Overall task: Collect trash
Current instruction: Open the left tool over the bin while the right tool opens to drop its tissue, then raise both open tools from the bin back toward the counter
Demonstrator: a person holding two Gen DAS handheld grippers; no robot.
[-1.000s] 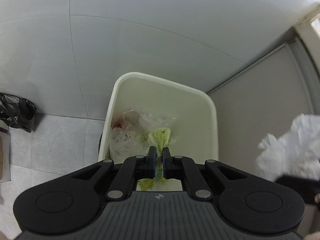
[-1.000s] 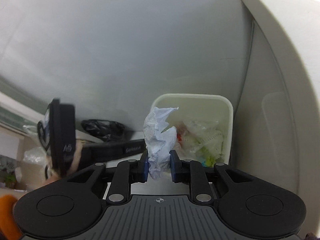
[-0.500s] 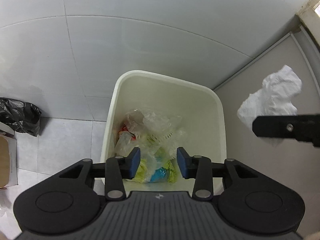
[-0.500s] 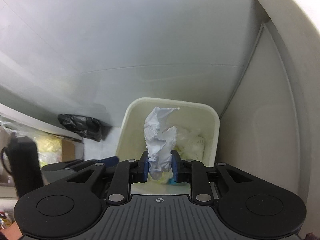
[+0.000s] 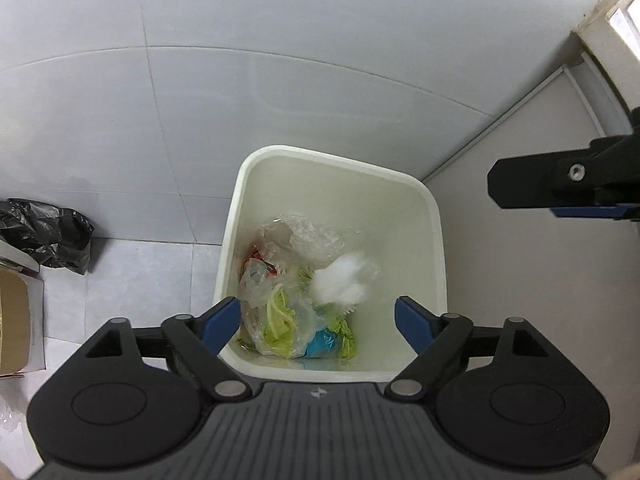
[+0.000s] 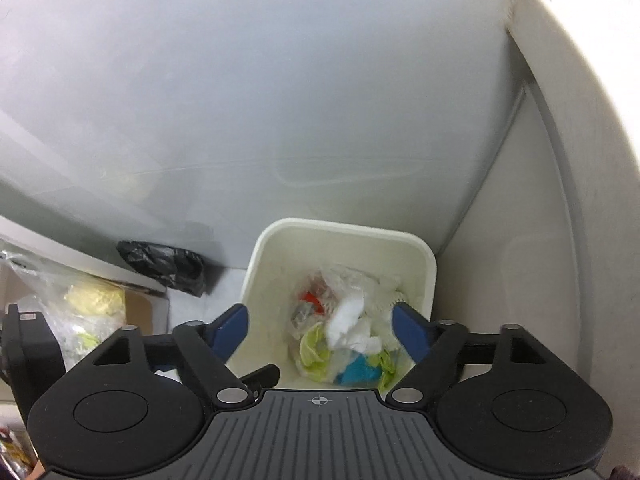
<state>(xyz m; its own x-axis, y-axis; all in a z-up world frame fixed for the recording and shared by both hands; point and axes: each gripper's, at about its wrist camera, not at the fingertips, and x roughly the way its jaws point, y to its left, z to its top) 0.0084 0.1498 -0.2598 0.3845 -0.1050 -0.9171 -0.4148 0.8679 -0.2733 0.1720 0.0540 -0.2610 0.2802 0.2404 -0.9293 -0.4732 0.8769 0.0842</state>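
A cream trash bin (image 5: 256,168) stands on the floor in a corner; it also shows in the right wrist view (image 6: 280,232). Inside lie clear plastic bags, green leaves (image 5: 280,316), a blue piece and a crumpled white tissue (image 5: 340,284), seen blurred in the right wrist view (image 6: 348,326). My left gripper (image 5: 318,320) is open and empty above the bin's near rim. My right gripper (image 6: 320,330) is open and empty above the bin; one of its fingers (image 5: 560,184) shows at the right of the left wrist view.
A black plastic bag (image 5: 48,232) lies on the floor left of the bin, beside a cardboard box (image 5: 12,320). A grey tiled wall stands behind the bin and a beige panel (image 5: 520,280) to its right. A clear bag with yellow contents (image 6: 80,308) sits far left.
My left gripper opened and dropped the green leaf into the bin. My right gripper moved over the bin, opened and released the white tissue, which is now in the bin.
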